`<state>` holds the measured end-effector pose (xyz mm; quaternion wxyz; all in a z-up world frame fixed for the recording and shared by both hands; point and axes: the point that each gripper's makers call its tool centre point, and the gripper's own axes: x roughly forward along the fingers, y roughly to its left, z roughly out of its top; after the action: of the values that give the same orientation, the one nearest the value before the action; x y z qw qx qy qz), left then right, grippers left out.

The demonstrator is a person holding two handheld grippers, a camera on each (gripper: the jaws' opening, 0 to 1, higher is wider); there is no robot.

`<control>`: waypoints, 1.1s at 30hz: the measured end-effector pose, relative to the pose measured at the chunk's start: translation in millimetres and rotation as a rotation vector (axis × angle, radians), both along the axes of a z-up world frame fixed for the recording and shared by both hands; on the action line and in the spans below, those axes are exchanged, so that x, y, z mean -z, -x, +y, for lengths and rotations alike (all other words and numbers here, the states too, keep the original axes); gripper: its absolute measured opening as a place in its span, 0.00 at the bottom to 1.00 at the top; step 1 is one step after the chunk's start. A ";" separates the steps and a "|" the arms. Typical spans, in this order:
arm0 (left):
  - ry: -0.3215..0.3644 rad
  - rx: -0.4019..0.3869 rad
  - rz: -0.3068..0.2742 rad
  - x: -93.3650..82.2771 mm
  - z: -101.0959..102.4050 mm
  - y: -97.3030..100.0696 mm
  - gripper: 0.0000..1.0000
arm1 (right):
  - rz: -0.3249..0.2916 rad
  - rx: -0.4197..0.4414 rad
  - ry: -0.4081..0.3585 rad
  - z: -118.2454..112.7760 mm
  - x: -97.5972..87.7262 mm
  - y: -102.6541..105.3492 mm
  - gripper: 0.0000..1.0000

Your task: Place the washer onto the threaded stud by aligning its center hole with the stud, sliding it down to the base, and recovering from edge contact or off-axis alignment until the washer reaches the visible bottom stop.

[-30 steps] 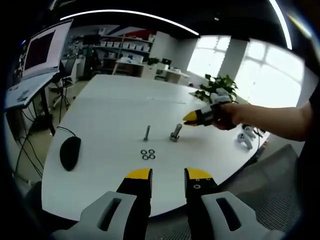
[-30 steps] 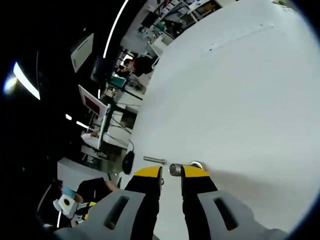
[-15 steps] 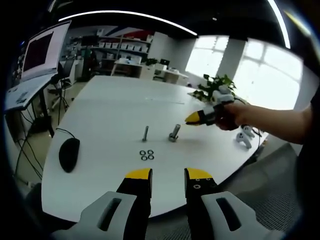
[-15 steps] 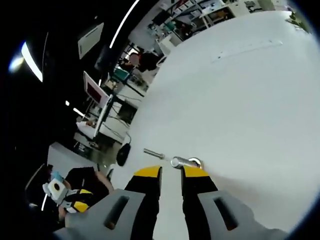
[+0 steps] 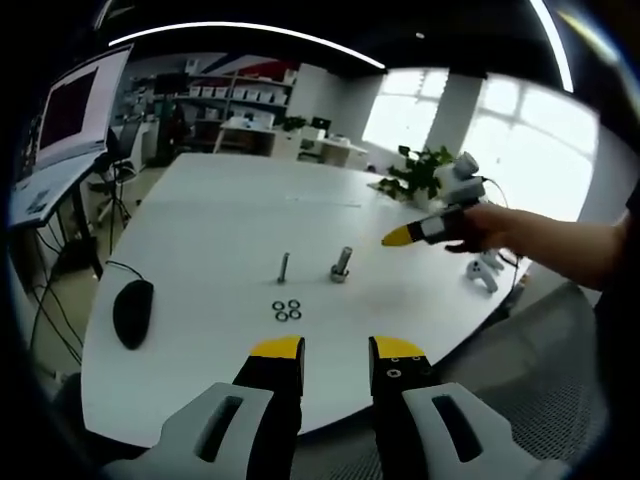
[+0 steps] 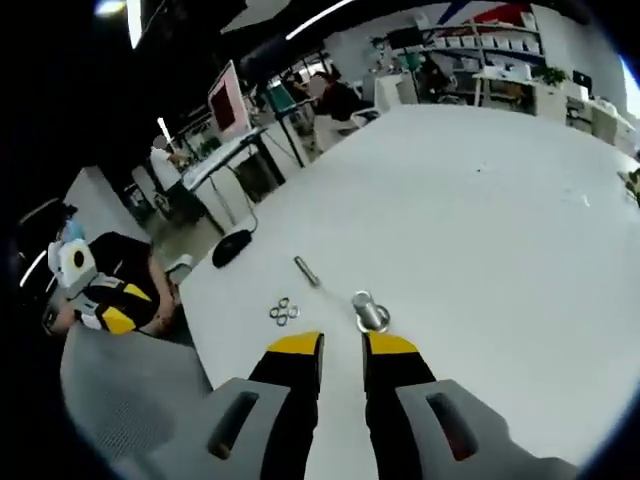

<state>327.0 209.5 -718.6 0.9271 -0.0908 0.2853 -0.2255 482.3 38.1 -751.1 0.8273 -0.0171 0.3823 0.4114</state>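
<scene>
Both tools empty, washers waiting on the table

We are holding the left tool (image 5: 335,350) and right tool (image 6: 342,345) spread and empty over the near edge of the table (image 5: 220,200). The washers (image 5: 286,311) are lying clustered beside the two studs (image 5: 341,265). We judge thin flat washers may slip from our pinch, or tilt and catch on threads.
</scene>
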 end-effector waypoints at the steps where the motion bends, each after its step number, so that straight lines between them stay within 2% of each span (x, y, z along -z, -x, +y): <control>1: 0.001 0.001 -0.003 -0.4 -0.3 0.2 0.23 | -0.007 0.001 0.003 -0.8 -2.2 2.4 0.18; 5: 0.003 0.002 -0.010 -1.4 -0.9 1.0 0.23 | -0.063 -0.035 0.046 -5.4 -10.0 15.2 0.18; 7: 0.005 0.003 -0.013 -2.0 -1.1 1.4 0.23 | -0.106 -0.064 0.105 -10.3 -11.5 24.5 0.19; 14: -0.002 0.008 -0.017 -1.3 -1.9 4.0 0.24 | -0.136 -0.108 0.154 -20.3 -13.8 61.6 0.20; 24: -0.017 0.029 -0.013 1.5 -3.4 9.2 0.23 | -0.115 -0.043 0.104 -50.0 -18.6 99.2 0.20; 33: -0.017 0.028 -0.029 -0.9 -3.2 9.6 0.22 | -0.123 -0.007 0.047 -51.0 -20.4 116.9 0.20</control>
<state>317.4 206.3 -717.8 0.9286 -0.0755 0.2751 -0.2375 365.4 -12.8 -730.7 0.8470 -0.0631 0.3402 0.4036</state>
